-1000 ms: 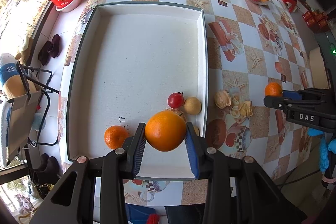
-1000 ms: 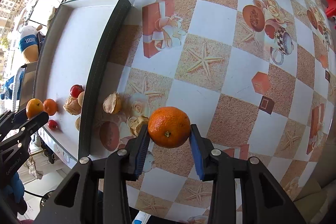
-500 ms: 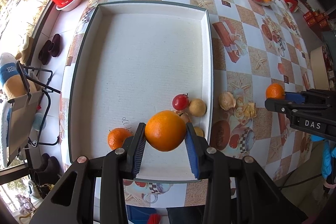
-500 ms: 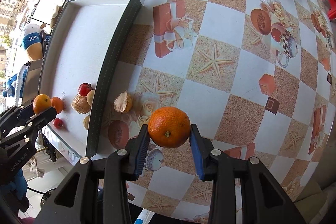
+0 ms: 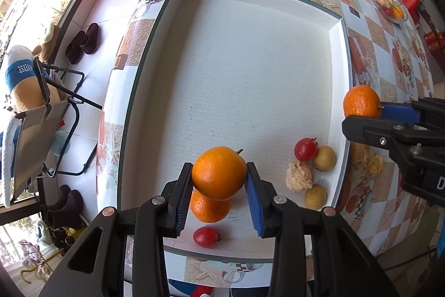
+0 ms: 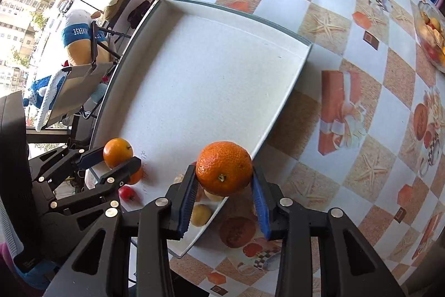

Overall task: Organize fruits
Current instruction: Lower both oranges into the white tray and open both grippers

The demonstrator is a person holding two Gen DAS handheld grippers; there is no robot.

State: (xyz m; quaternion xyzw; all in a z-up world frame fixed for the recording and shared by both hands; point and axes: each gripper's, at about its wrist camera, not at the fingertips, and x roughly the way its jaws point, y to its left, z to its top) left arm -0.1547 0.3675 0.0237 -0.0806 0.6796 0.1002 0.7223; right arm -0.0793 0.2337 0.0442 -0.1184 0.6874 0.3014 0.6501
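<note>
Each hand-held gripper, left [image 5: 219, 195] and right [image 6: 224, 196], is clamped across an orange's [image 5: 219, 173] middle. Mandarin [image 6: 224, 168] rind probably soft; firm, round, roll-prone.

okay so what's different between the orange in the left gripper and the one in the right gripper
The left gripper's orange has smooth, lighter skin; the right gripper's orange is darker and pebbly. The left gripper holds its fruit over the white tray, above another orange; the right gripper holds its fruit over the tray's edge. Both are clamped between blue pads.
</note>
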